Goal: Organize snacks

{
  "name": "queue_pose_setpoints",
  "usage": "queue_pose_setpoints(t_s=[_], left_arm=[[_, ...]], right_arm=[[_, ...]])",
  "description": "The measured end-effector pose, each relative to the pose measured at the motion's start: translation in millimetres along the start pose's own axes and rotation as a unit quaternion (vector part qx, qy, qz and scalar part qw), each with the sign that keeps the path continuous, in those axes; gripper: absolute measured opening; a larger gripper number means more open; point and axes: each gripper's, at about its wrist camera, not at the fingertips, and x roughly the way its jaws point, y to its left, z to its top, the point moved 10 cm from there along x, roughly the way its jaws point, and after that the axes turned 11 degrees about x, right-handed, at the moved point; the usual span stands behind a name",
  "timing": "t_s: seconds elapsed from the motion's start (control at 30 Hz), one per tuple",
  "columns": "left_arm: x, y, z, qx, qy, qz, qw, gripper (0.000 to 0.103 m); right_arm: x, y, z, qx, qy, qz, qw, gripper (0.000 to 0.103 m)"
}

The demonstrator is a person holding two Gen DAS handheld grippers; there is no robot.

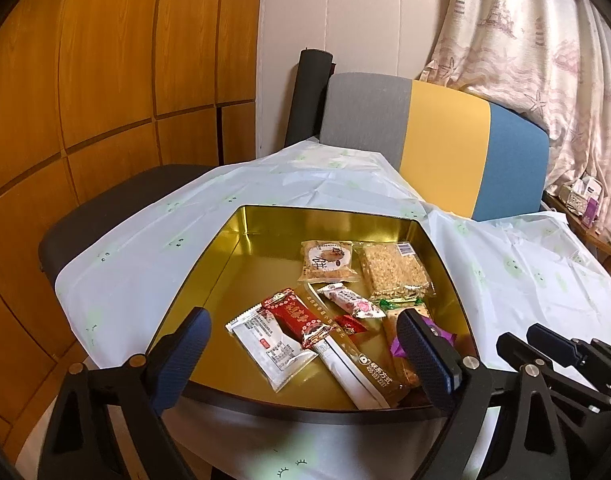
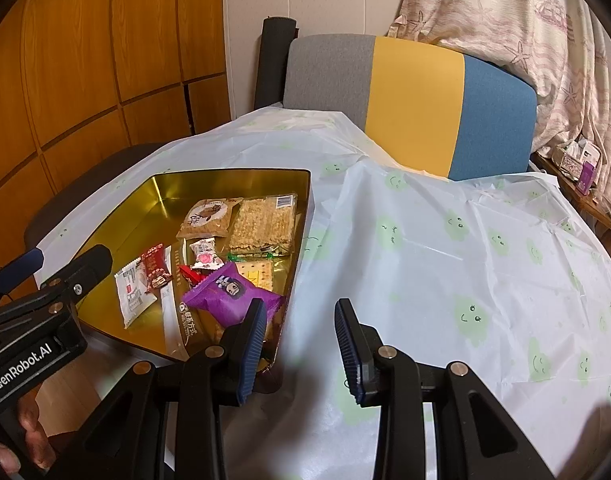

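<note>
Pale tablecloth (image 2: pixel 425 240) bears the gold tin (image 1: pixel 265 216) of light, crinkly snack packets (image 1: pixel 277 344), best pinched at sealed edges; left gripper (image 1: pixel 305 356) spread wide, right gripper (image 2: pixel 301 344) partly open, both empty

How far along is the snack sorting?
Done: snack packets, including the purple wrapped snack, lie inside the gold metal tin. In hand: nothing; the left gripper and right gripper are both empty. Left: no loose snacks show on the white smiley-print tablecloth.
</note>
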Motion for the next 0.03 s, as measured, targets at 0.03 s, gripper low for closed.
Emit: queue_pose_setpoints(t_s=[0.03], left_arm=[[0.8,-0.3,-0.4,0.0,0.002,-0.002,1.0,0.094]], right_arm=[[0.0,-0.9,0.3,-0.001,-0.001,0.0,1.0,0.036]])
